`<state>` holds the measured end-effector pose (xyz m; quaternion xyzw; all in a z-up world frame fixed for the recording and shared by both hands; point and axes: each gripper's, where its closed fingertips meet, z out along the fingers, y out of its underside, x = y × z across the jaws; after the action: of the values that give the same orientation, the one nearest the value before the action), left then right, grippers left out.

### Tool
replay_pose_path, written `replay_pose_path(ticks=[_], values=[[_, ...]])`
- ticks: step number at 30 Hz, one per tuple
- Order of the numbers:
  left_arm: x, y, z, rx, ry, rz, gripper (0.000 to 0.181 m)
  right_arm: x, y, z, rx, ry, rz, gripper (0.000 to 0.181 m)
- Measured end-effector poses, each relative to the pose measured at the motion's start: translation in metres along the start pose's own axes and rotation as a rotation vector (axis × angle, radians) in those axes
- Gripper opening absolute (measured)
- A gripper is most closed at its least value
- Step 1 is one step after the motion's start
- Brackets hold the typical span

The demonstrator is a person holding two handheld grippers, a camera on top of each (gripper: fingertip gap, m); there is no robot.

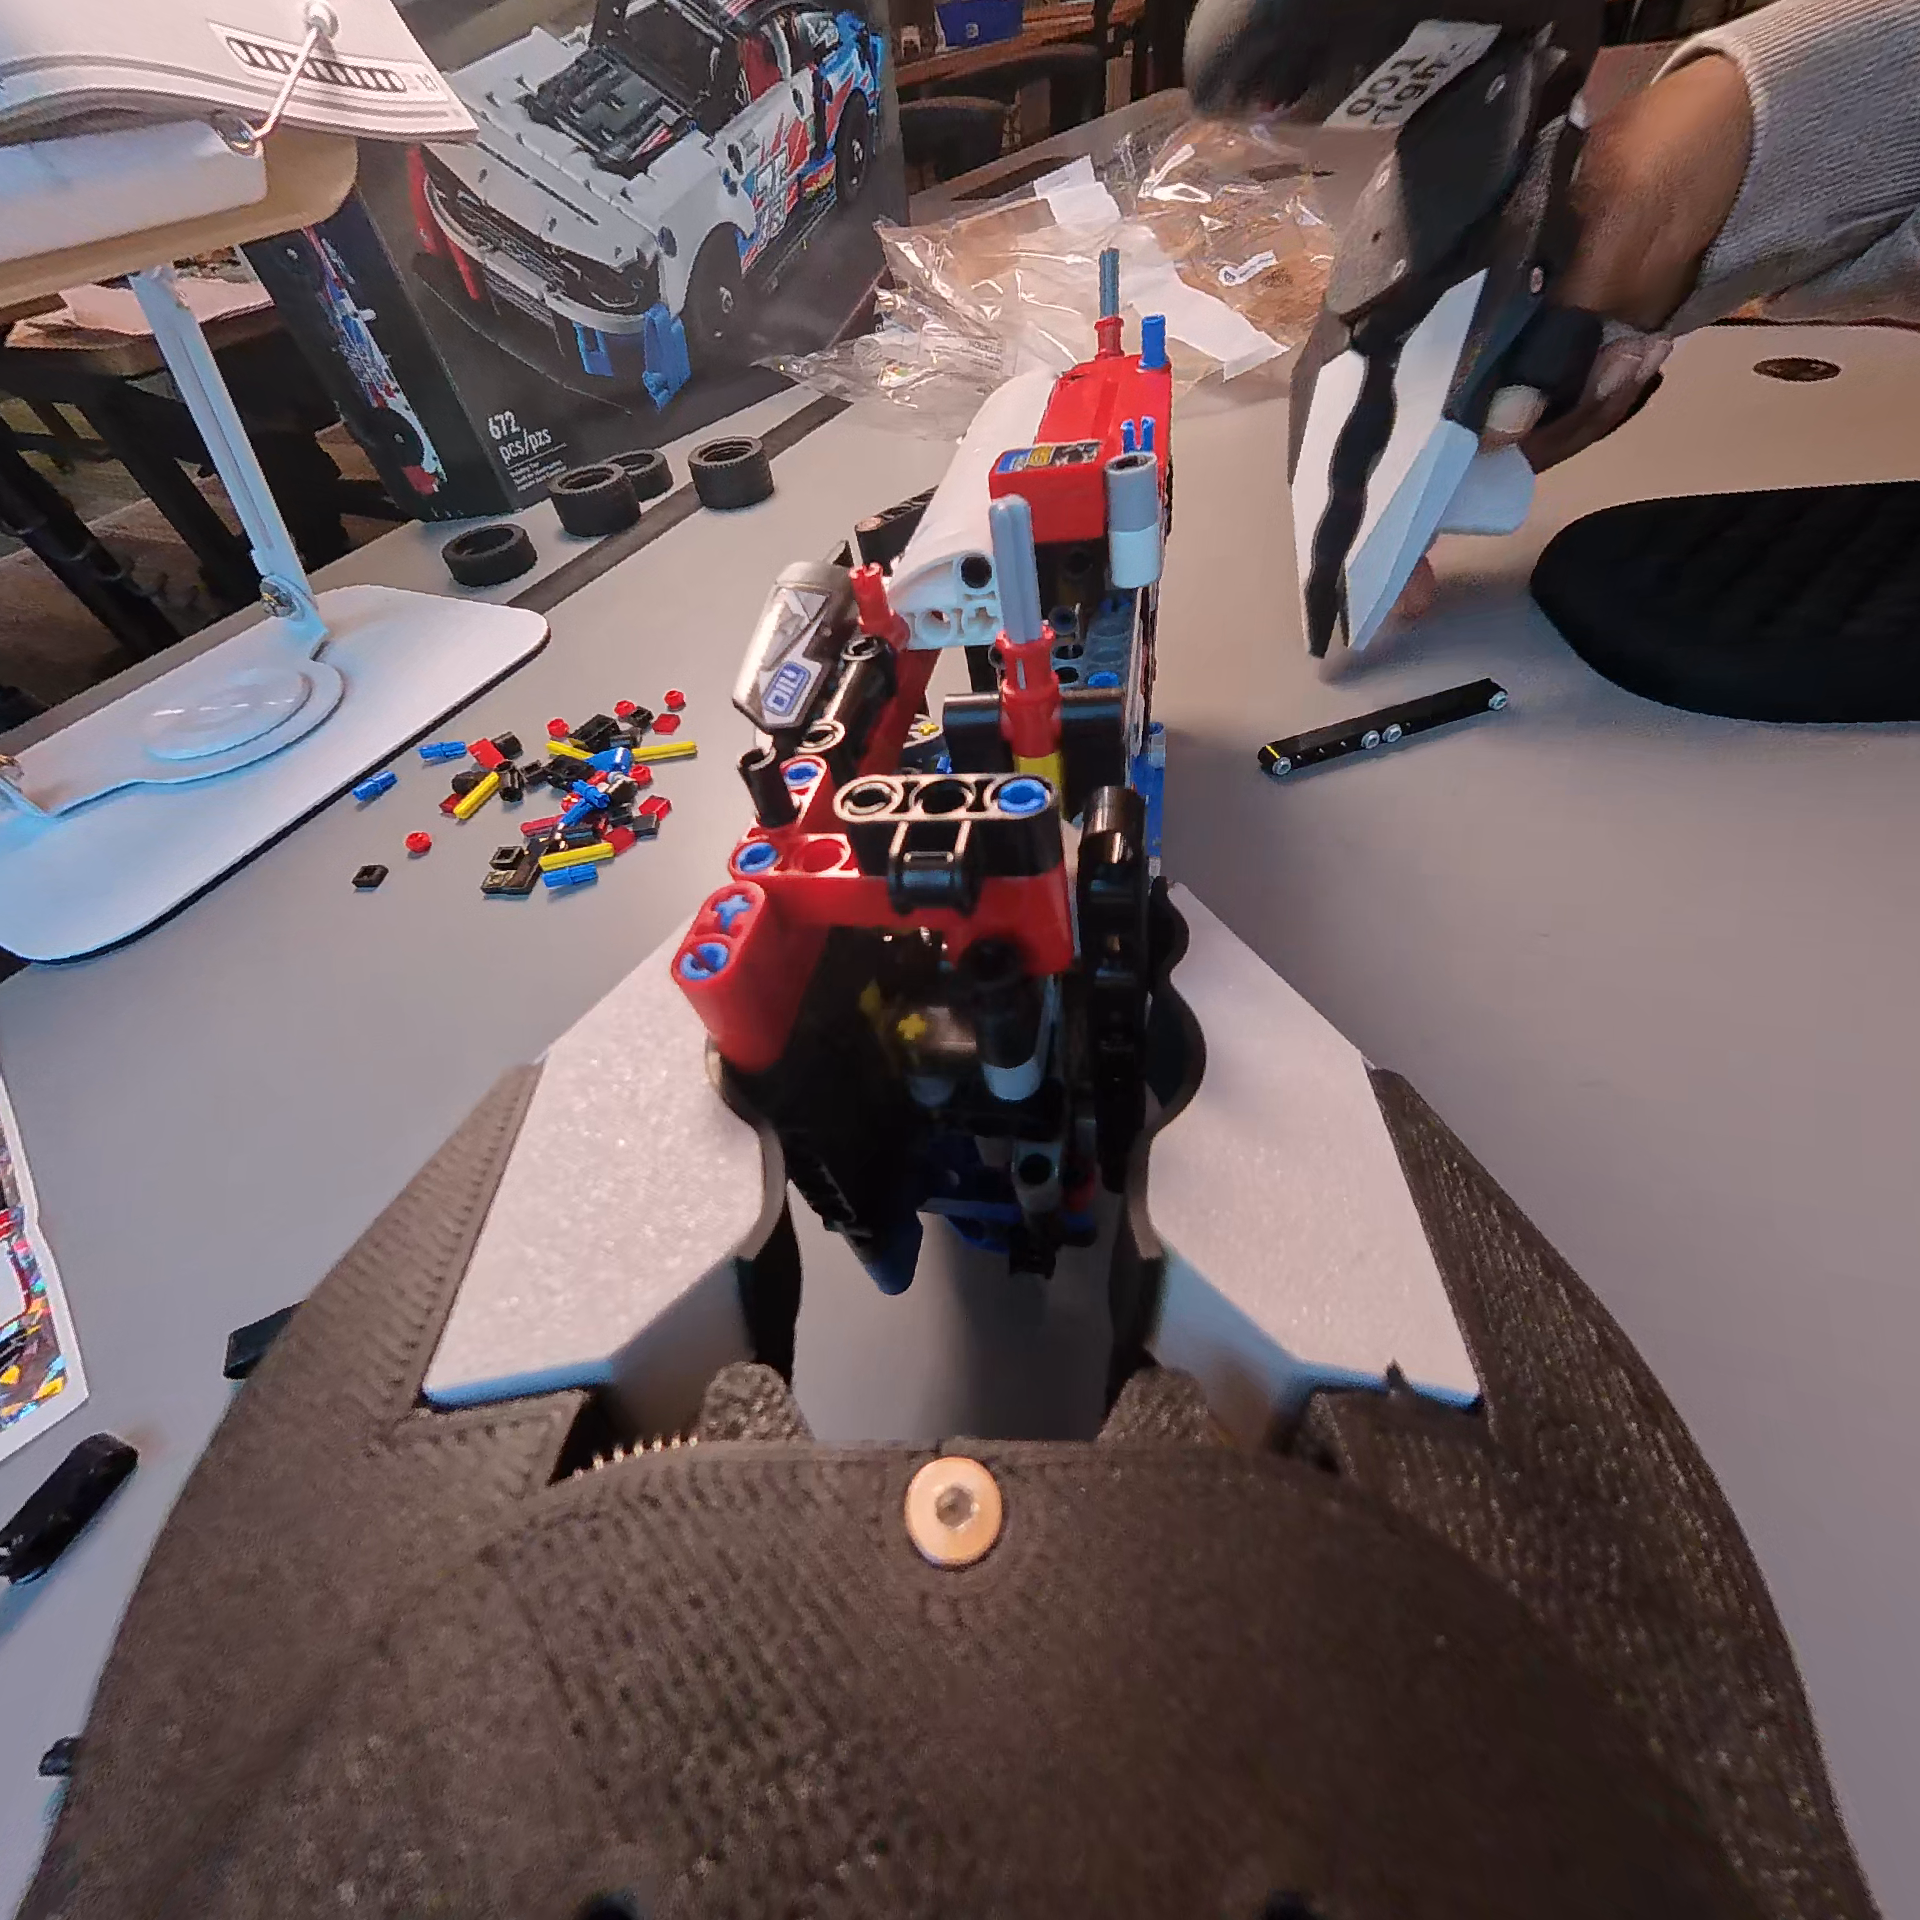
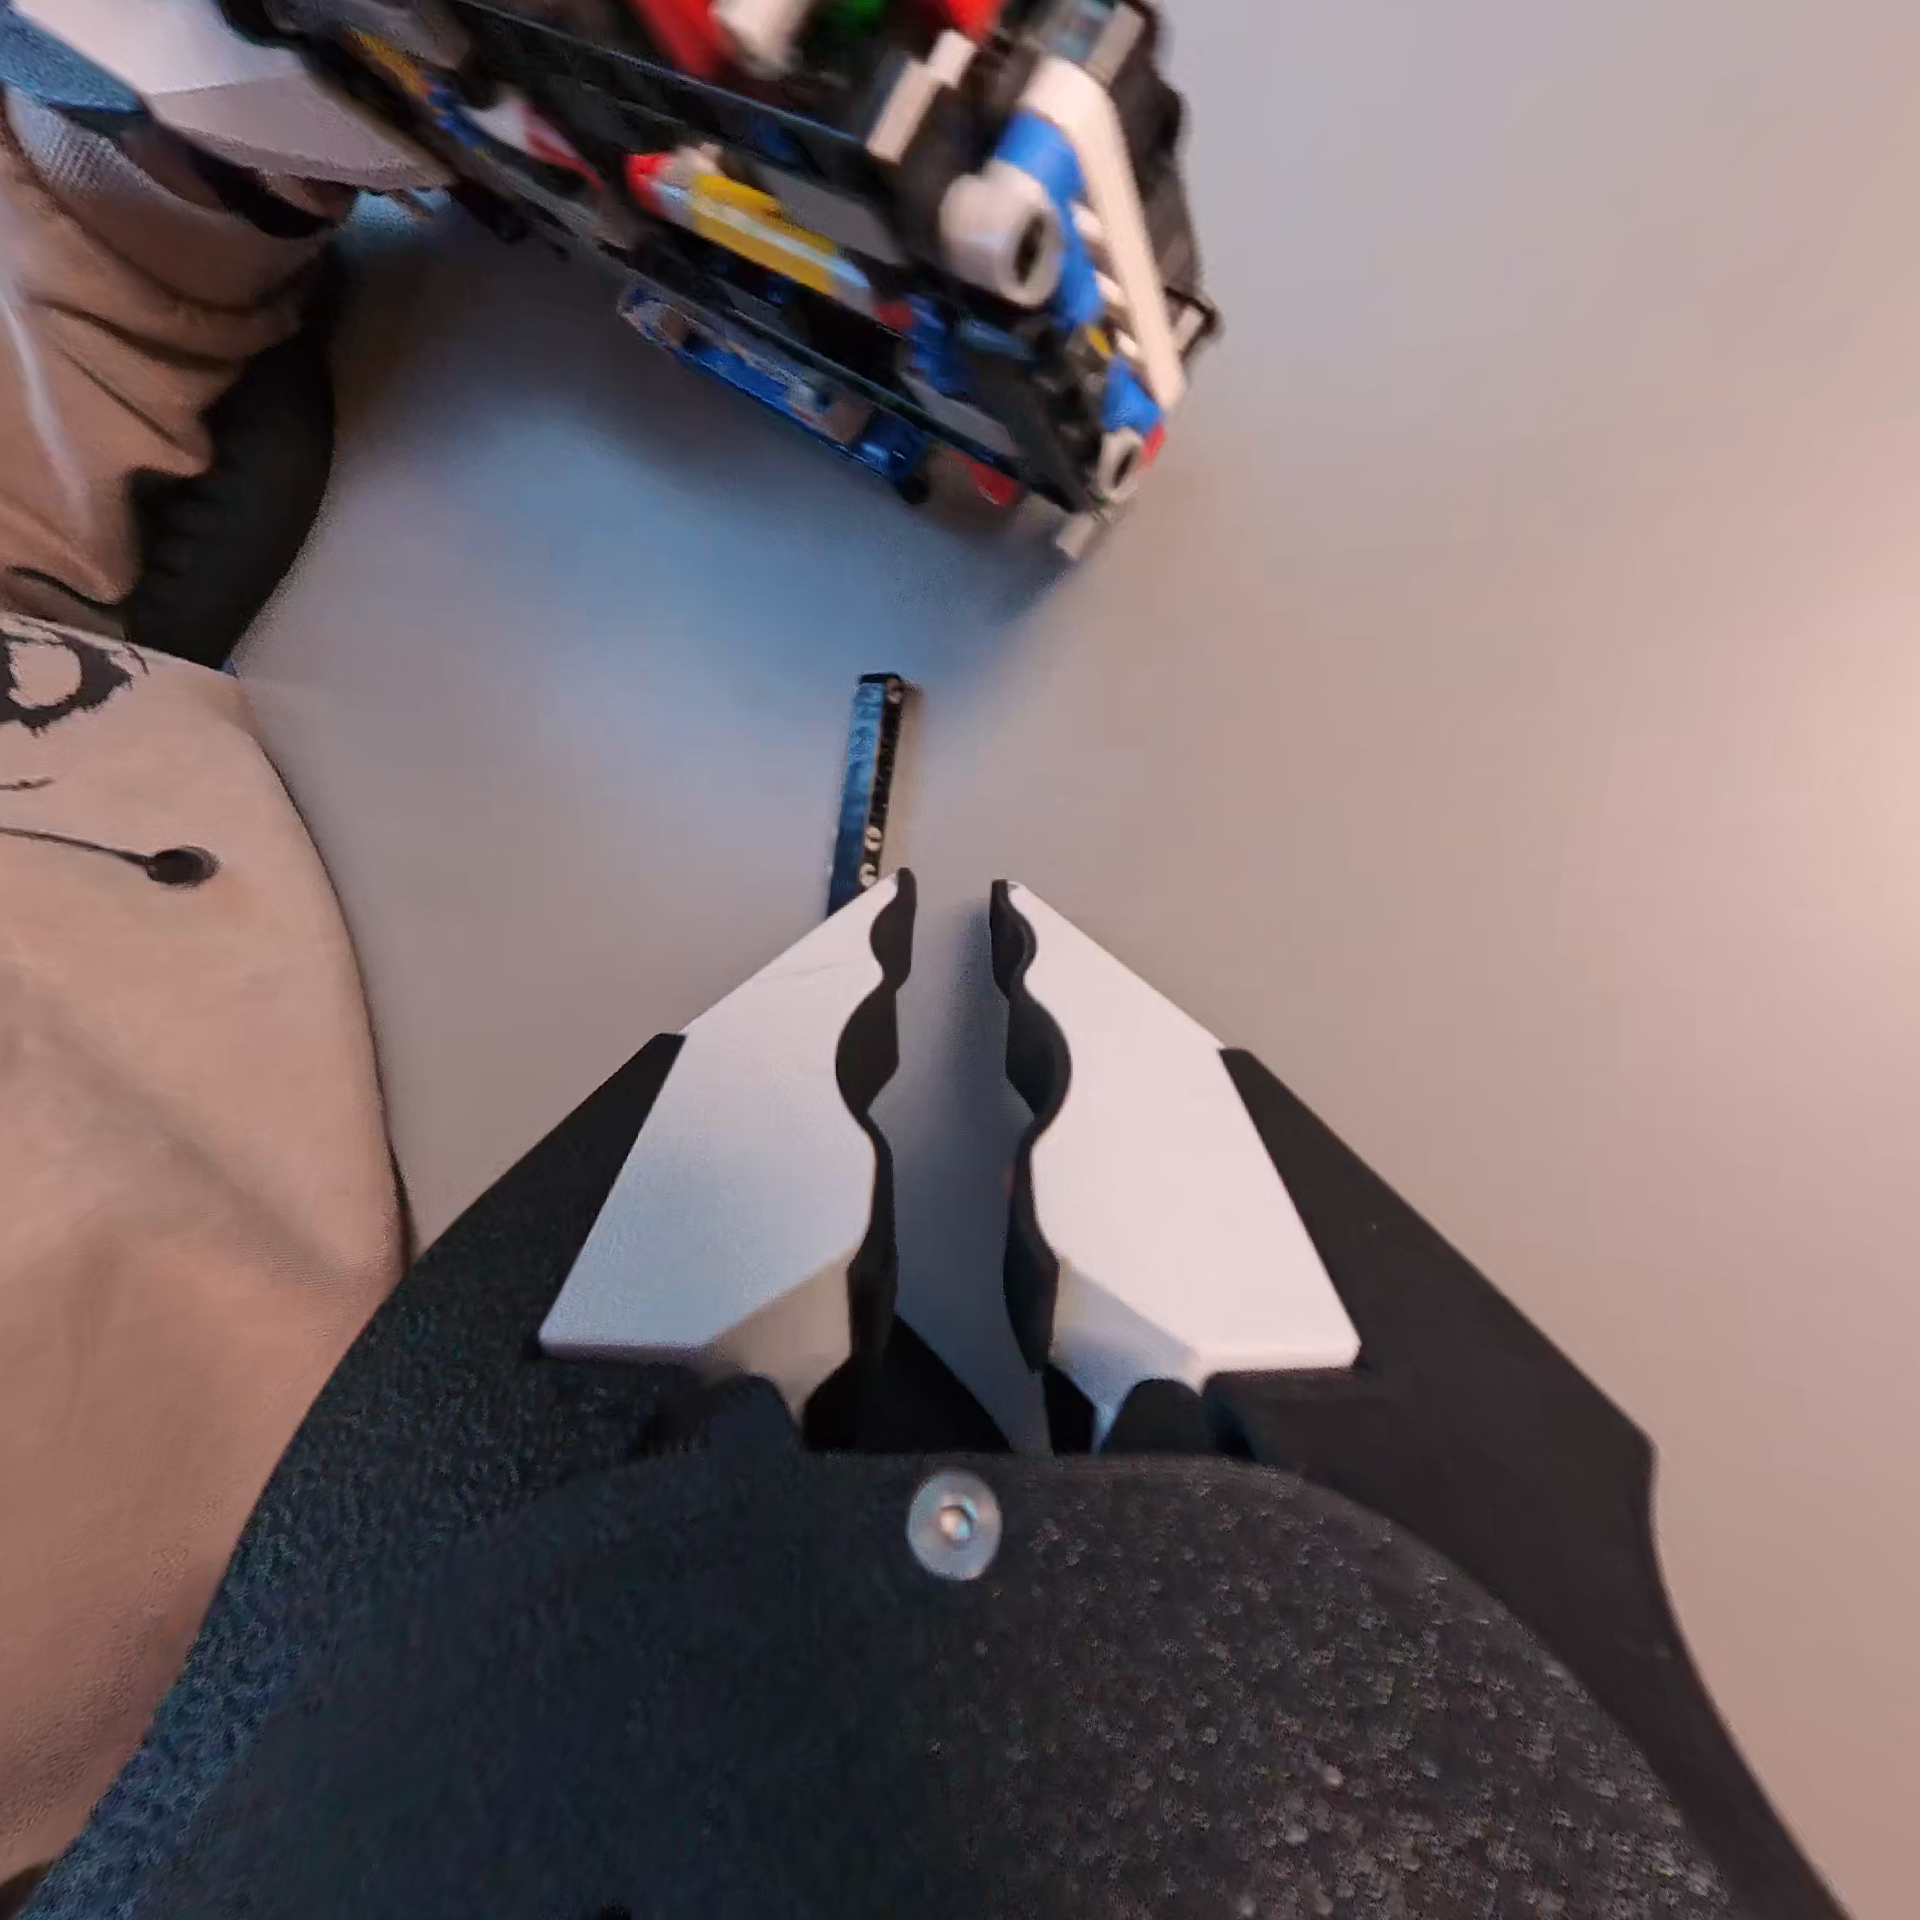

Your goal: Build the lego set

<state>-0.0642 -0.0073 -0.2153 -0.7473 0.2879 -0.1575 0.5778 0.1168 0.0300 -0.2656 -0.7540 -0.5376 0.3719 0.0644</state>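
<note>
Lego car chassis (image 1: 966,831) wedged between left gripper (image 1: 961,997) fingers (image 1: 623,1122), above table (image 1: 1507,935).

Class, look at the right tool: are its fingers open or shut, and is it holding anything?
Open and empty. The right tool shows bare table between its fingers; the black beam lies ahead.

A pale grey table (image 1: 1455,935) is carrying a loose black beam (image 1: 1382,727) at right, a scatter of small red, blue, yellow and black pieces (image 1: 561,790) at left, four black tyres (image 1: 623,488) and the set's box (image 1: 644,239) beyond, and crumpled clear bags (image 1: 1091,249) far right.
</note>
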Motion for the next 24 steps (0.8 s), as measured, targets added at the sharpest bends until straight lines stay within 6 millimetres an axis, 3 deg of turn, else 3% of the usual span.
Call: replay_pose_path(ticks=[4,6,8,12,16,24], values=[[0.0,0.0,0.0,-0.001,-0.004,-0.001,0.071,-0.034,-0.008,0.0,0.073,0.138,-0.468,0.011],[-0.001,0.0,0.0,-0.002,-0.005,-0.003,0.071,-0.037,0.004,0.007,0.015,0.276,-0.675,0.011],[-0.001,0.0,0.0,-0.002,-0.004,-0.002,0.071,-0.038,0.011,0.014,-0.018,0.375,-0.761,0.012],[0.0,0.0,0.0,-0.002,-0.002,0.0,0.07,-0.026,0.016,0.019,-0.058,0.491,-0.782,0.014],[0.0,0.0,0.0,-0.003,-0.005,0.009,0.07,-0.022,0.015,0.02,-0.049,0.502,-0.754,0.007],[0.0,0.001,0.0,-0.005,-0.004,0.006,0.07,-0.019,0.012,0.015,0.003,0.448,-0.626,0.01]])
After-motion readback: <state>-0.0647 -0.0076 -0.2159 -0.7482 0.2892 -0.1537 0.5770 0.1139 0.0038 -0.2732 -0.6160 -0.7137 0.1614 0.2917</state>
